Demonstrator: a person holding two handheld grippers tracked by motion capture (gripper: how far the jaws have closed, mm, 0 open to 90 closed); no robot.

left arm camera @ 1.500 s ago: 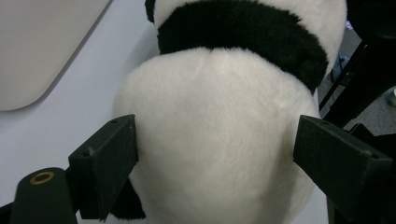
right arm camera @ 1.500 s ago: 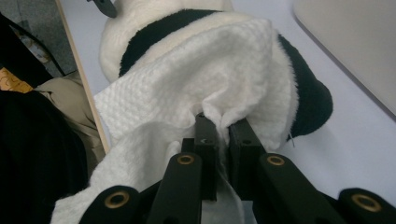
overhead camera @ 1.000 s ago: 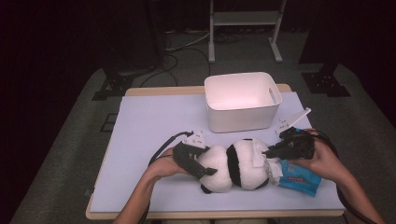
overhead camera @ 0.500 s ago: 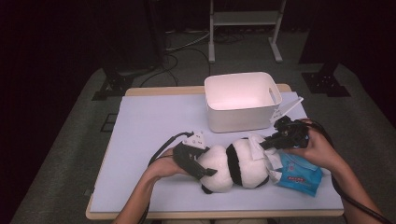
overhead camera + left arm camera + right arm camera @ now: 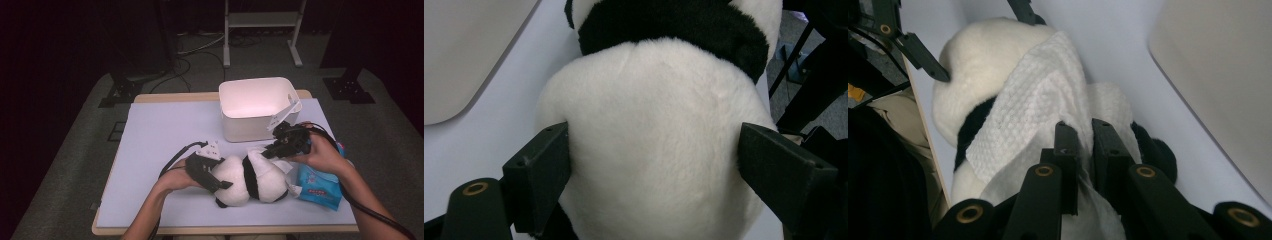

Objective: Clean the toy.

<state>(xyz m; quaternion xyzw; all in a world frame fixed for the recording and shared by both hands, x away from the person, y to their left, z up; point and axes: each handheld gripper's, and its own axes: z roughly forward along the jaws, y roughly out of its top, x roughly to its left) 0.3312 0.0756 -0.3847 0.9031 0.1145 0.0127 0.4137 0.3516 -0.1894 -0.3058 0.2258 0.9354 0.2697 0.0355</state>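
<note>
white bin [image 5: 255, 107], blue wipes pack [image 5: 320, 186]

plush panda [image 5: 252, 179] lies on table [image 5: 160, 135], near edge. bin [image 5: 257, 107] at its 12 o'clock. wipes pack [image 5: 320, 185] at panda's 3 o'clock. wipe [image 5: 1033, 105] draped on panda. left gripper [image 5: 212, 175] at panda's 9 o'clock, right gripper [image 5: 272, 149] at 1 o'clock.

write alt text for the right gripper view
The right gripper pinches a white wipe draped over a black-and-white plush panda lying on the pale table. A white bin stands at the right; the left gripper's fingers press the panda's far end.
</note>
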